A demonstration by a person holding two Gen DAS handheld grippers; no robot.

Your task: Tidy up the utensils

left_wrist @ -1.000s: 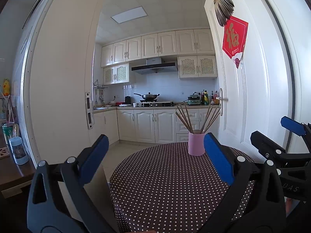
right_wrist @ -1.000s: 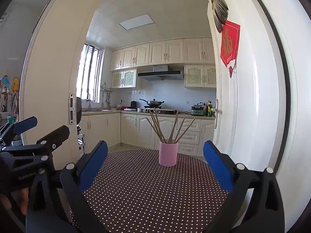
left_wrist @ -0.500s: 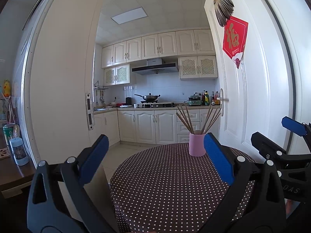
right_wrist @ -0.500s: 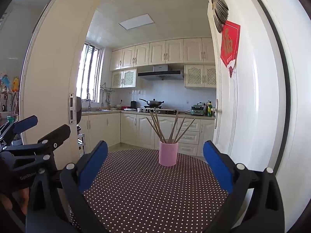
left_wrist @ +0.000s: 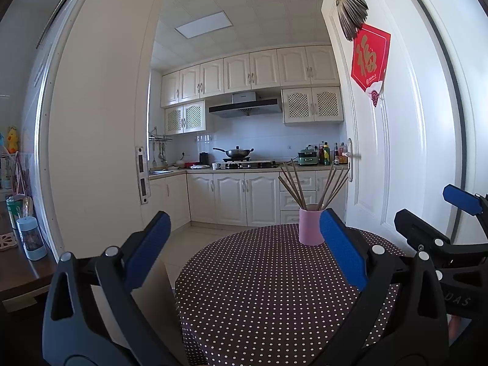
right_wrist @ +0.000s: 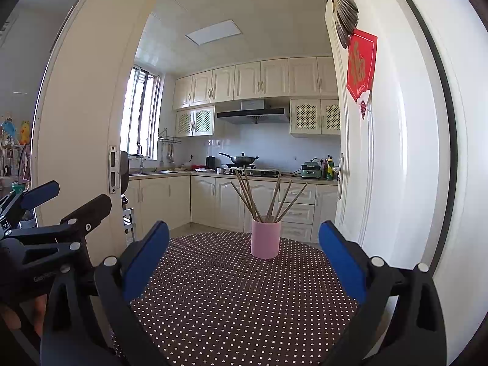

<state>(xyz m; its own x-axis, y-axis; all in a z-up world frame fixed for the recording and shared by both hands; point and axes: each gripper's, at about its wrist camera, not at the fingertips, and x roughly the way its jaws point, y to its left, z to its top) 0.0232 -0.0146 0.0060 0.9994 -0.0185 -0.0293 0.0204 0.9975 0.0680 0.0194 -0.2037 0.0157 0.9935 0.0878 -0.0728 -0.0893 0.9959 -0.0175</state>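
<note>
A pink cup [left_wrist: 310,227] stands upright at the far side of a round table with a dark polka-dot cloth [left_wrist: 268,289]. Several brown chopsticks [left_wrist: 297,187] stand fanned out in it. The cup [right_wrist: 265,239] and chopsticks [right_wrist: 268,198] also show in the right wrist view, on the same cloth [right_wrist: 238,299]. My left gripper [left_wrist: 244,244] is open and empty, held above the near part of the table. My right gripper [right_wrist: 244,247] is open and empty too, beside the left one, which shows at the left edge [right_wrist: 58,201]. The right gripper shows at the right edge of the left wrist view [left_wrist: 433,210].
A white door [left_wrist: 396,152] stands open just right of the table, and a door frame [left_wrist: 91,152] stands at the left. A wooden side table [left_wrist: 21,271] with a small blue bottle [left_wrist: 30,238] is at the far left. Kitchen cabinets and a stove lie beyond.
Both grippers have stayed open and nearly still. The view has shifted only slightly.
</note>
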